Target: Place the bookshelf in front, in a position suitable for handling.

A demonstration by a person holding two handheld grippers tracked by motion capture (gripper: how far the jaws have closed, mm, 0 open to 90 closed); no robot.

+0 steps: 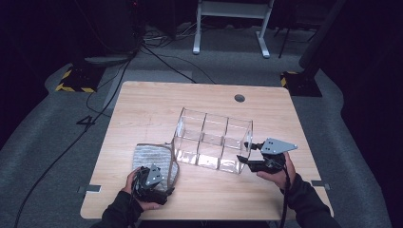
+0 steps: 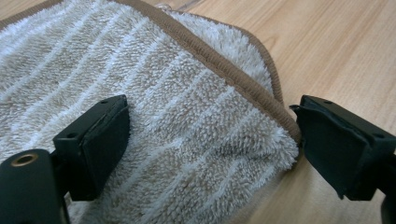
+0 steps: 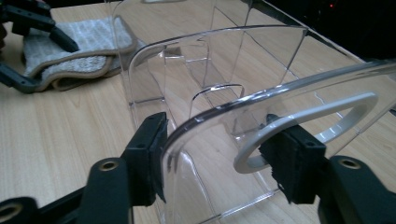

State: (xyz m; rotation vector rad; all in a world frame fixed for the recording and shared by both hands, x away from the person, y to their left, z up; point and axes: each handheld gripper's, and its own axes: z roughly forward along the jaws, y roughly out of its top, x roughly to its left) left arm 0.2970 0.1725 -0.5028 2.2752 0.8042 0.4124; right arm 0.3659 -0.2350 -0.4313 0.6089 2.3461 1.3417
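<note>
A clear acrylic organizer (image 1: 214,137) with several compartments stands on the wooden table (image 1: 142,109), right of centre. My right gripper (image 1: 244,152) is at its near right end. In the right gripper view its jaws (image 3: 219,133) straddle the end wall (image 3: 280,93) by the handle cut-out, with a gap still showing on the right side. A folded beige striped towel (image 1: 151,159) lies left of the organizer. My left gripper (image 1: 159,183) hovers at its near edge. Its open jaws (image 2: 210,109) sit on either side of the towel's corner (image 2: 187,140).
A round cable hole (image 1: 239,98) sits near the table's far edge. Beyond the table, cables (image 1: 161,61) run across the grey floor, and white desk legs (image 1: 228,28) stand at the back. Bare wood lies at the table's far left.
</note>
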